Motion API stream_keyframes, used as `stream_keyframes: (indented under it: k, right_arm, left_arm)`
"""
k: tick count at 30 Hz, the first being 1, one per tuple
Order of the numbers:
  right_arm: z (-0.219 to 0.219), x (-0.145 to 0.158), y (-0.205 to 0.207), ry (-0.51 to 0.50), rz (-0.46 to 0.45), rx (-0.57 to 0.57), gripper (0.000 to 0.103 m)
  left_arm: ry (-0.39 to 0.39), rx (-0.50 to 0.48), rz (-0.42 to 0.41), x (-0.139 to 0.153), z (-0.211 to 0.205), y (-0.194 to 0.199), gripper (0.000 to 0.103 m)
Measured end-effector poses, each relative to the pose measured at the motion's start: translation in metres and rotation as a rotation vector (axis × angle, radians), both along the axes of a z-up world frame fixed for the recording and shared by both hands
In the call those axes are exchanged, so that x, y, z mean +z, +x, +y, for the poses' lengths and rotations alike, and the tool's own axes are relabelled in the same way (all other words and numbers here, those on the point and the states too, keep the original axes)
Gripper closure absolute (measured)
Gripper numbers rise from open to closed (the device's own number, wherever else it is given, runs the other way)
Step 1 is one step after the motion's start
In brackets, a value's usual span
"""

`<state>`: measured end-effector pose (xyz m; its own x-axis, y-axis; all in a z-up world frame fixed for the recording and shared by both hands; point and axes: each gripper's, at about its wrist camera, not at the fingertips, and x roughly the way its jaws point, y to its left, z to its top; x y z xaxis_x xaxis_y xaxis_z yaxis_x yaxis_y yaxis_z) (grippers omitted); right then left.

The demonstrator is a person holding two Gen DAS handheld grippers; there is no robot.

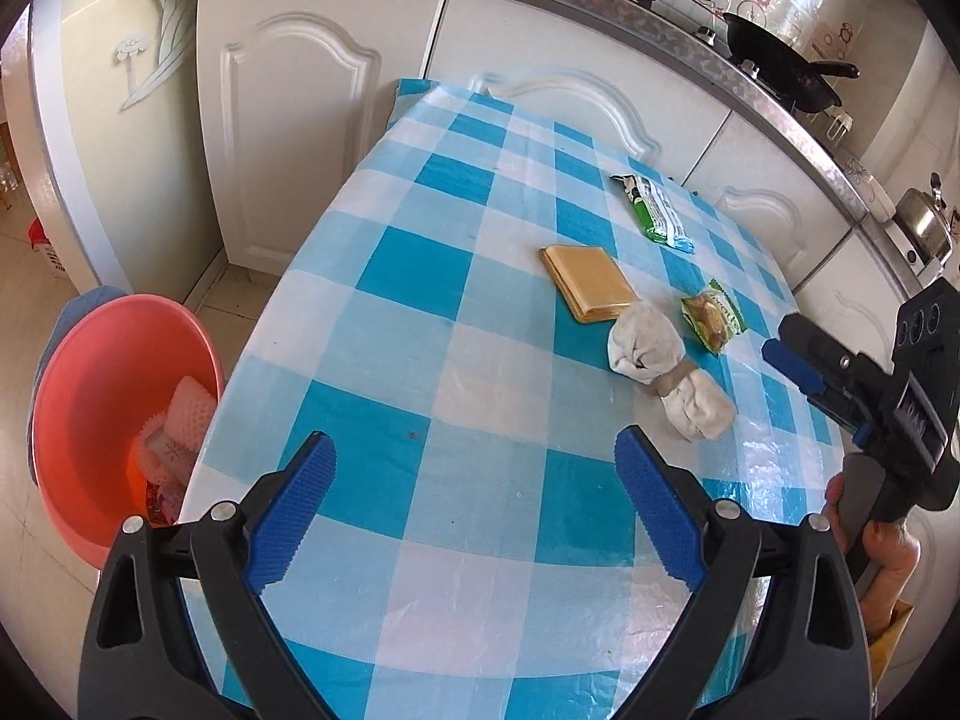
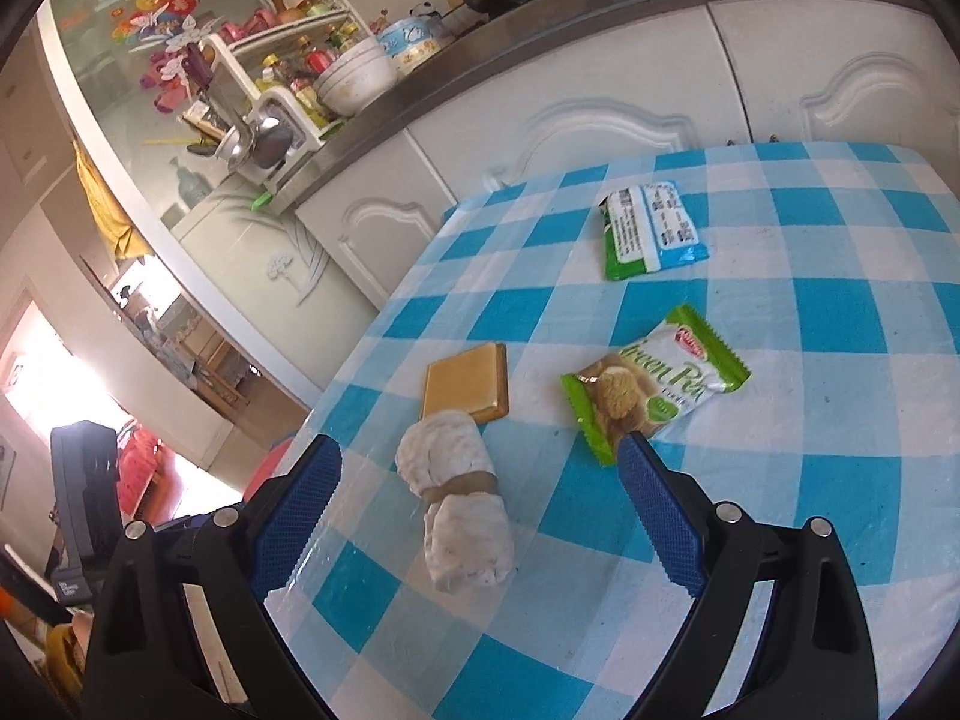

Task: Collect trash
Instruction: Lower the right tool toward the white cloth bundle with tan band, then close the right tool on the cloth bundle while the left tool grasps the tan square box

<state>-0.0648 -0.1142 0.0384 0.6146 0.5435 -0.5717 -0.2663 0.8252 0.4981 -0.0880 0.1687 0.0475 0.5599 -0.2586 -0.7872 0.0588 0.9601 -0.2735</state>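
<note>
Blue-checked counter (image 1: 420, 312): we see wide bare cloth before left tongs (image 1: 474, 504), spread, empty. Pink basin (image 1: 90, 396) below left edge. Right tongs (image 2: 480, 513) spread, tilted over white tissue wad (image 2: 459, 498); snack wrapper (image 2: 654, 384) beside.

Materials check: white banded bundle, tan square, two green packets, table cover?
White bundle: looks like soft matte cloth or paper, wrinkled, cinched by a tan band, probably tape. Tan square: flat, semi-gloss, stacked edges suggest cardboard or folded plastic; unclear. Both green packets: glossy printed plastic film with crimped ends. Checked table cover: shiny plastic sheeting, showing glare and creases.
</note>
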Motion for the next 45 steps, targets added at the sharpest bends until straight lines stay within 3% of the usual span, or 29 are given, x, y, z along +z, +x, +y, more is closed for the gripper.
stream_keyframes:
  k: [4, 7, 13, 23, 25, 27, 36, 41, 45]
  right_arm:
    - [0.023, -0.009, -0.003, -0.044, 0.012, 0.055, 0.012]
    - [0.035, -0.012, -0.004, -0.073, 0.019, 0.079, 0.028]
    - [0.052, -0.016, -0.006, -0.137, 0.011, 0.114, 0.031]
    - [0.05, -0.021, -0.003, -0.197, 0.018, 0.084, 0.048]
    - [0.048, -0.023, -0.002, -0.203, 0.022, 0.072, 0.058]
    - [0.043, -0.023, -0.001, -0.196, 0.027, 0.058, 0.063]
    - [0.033, -0.022, -0.003, -0.156, 0.019, 0.041, 0.069]
    - [0.005, -0.009, -0.005, -0.057, -0.013, -0.025, 0.07]
    - [-0.03, 0.002, -0.009, 0.032, -0.044, -0.115, 0.07]
  left_arm:
    - [0.0, 0.037, 0.006, 0.0, 0.006, 0.005, 0.009]
    - [-0.015, 0.062, 0.009, 0.001, 0.012, 0.008, 0.009]
    - [-0.023, 0.088, -0.001, 0.005, 0.016, 0.015, 0.009]
    - [-0.031, 0.067, -0.01, 0.009, -0.001, 0.028, 0.009]
    - [-0.034, 0.064, -0.008, 0.009, -0.005, 0.031, 0.009]
    - [-0.037, 0.061, -0.008, 0.009, -0.009, 0.034, 0.009]
    - [-0.033, 0.049, -0.006, 0.004, -0.028, 0.046, 0.009]
    - [-0.029, 0.048, -0.007, 0.001, -0.038, 0.053, 0.009]
    - [0.02, 0.027, -0.033, 0.0, -0.058, 0.06, 0.009]
